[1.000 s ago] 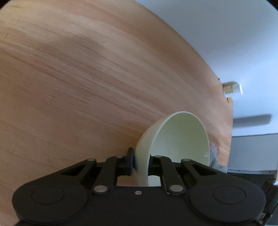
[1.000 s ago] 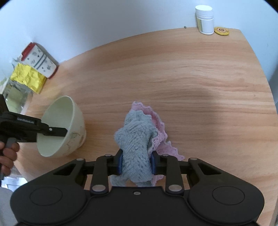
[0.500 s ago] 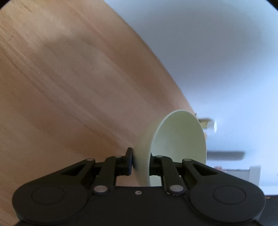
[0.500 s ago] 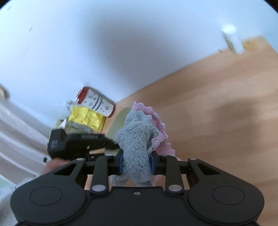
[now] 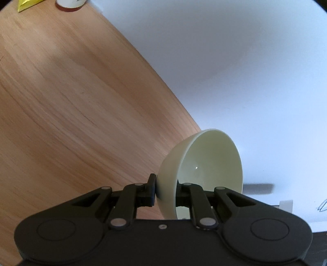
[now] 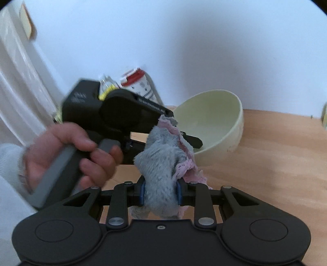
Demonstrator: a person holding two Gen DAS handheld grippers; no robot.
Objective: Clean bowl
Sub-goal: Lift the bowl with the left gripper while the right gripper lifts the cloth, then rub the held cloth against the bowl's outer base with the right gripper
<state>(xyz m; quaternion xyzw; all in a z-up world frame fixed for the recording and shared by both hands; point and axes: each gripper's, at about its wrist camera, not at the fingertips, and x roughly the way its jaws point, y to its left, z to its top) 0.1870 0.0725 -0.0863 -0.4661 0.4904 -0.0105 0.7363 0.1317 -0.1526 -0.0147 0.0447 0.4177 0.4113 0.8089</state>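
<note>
A pale cream bowl (image 5: 206, 163) is held tilted on its side above the wooden table. My left gripper (image 5: 166, 191) is shut on the bowl's rim, one finger outside the wall and one inside. In the right wrist view the bowl (image 6: 214, 122) faces me with its opening up and towards me. My right gripper (image 6: 160, 194) is shut on a grey and pink cloth (image 6: 163, 161). The cloth's top end sits just in front of the bowl's near rim; I cannot tell whether it touches.
The wooden table (image 5: 71, 112) runs along a white wall. A red-lidded can (image 6: 140, 86), a small bottle (image 6: 106, 83) and a yellow packet (image 5: 28, 4) stand at the table's back. The person's left hand (image 6: 67, 151) holds the left gripper's body (image 6: 114, 114).
The left gripper has raised and tilted the bowl. The right gripper has lifted the cloth off the table and brought it up close to the bowl's rim.
</note>
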